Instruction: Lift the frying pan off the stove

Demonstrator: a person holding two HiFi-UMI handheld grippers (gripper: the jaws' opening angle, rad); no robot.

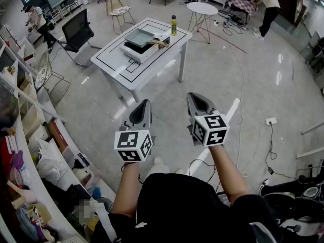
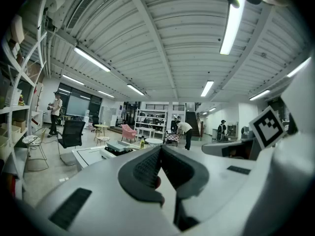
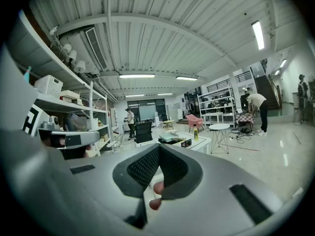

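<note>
The frying pan is a grey square pan with a wooden handle, resting on a portable stove on the white table far ahead. In the left gripper view the pan shows small in the distance, and in the right gripper view the pan does too. My left gripper and right gripper are held side by side over the floor, well short of the table. Both have their jaws shut with nothing between them.
A yellow bottle stands on the table's far corner. A black office chair is left of the table, shelving lines the left side, a round white table stands behind. People stand at the back. Cables lie on the floor.
</note>
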